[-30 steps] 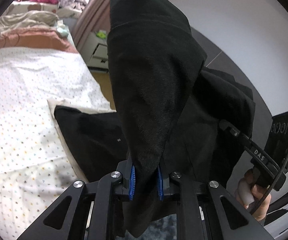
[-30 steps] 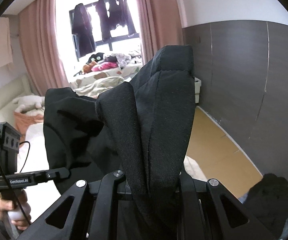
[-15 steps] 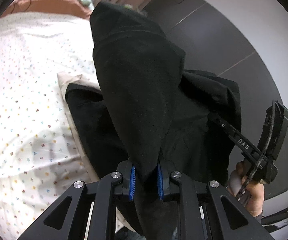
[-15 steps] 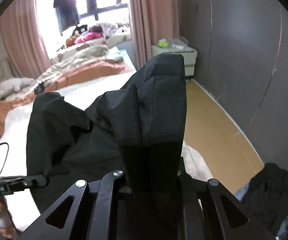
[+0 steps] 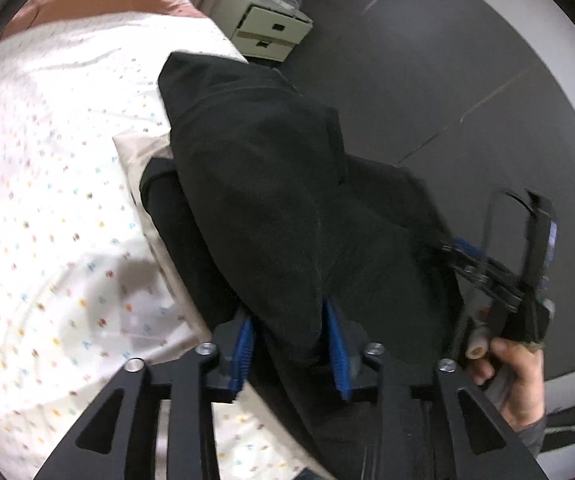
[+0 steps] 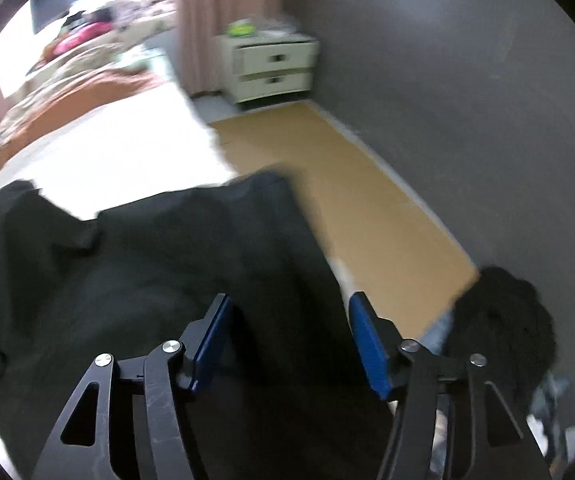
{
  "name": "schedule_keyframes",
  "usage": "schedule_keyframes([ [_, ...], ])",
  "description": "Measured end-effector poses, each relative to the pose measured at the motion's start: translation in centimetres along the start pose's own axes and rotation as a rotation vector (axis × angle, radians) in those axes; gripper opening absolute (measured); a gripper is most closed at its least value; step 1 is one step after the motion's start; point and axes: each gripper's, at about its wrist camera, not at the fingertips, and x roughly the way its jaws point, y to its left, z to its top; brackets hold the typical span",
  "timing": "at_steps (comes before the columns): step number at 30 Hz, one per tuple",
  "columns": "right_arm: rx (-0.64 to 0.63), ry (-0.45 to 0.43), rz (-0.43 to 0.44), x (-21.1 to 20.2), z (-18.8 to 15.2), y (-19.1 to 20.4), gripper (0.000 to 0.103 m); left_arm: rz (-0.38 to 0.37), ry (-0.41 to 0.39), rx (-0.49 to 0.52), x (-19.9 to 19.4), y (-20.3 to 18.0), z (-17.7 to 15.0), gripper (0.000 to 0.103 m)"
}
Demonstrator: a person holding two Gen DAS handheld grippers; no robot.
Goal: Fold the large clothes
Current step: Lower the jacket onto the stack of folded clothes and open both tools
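Note:
A large black garment (image 5: 271, 200) lies bunched along the edge of the bed, over the dotted white sheet (image 5: 47, 208). My left gripper (image 5: 290, 338) is low over it and its jaws are opening. A fold of the cloth still sits between the blue pads (image 5: 244, 344), which stand apart from it. In the right wrist view the garment (image 6: 147, 272) lies spread flat below my right gripper (image 6: 291, 338). That gripper's jaws are opening wide and grip nothing. The right gripper (image 5: 523, 280) and the hand holding it also show at the right of the left wrist view.
A white two-drawer nightstand (image 6: 273, 68) stands against the grey wall past the bed. A strip of wooden floor (image 6: 359, 208) runs beside the bed. A dark pile of clothes (image 6: 507, 320) lies on that floor. A brown blanket (image 5: 99, 8) covers the far end.
Both grippers came down toward the bed and tipped more downward. Their jaws went from shut on the lifted black cloth to apart, and the cloth dropped flat under the right gripper.

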Motion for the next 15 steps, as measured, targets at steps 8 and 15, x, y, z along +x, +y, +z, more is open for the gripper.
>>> schedule_keyframes([
  [8, 0.314, -0.086, 0.087, -7.1, -7.7, -10.1, 0.077, -0.007, -0.048, 0.004, -1.3, 1.5, 0.7, 0.054],
  [15, 0.53, -0.049, 0.231, -7.6, -15.8, -13.1, 0.077, 0.018, -0.075, 0.048, -1.7, 2.3, 1.0, 0.054],
])
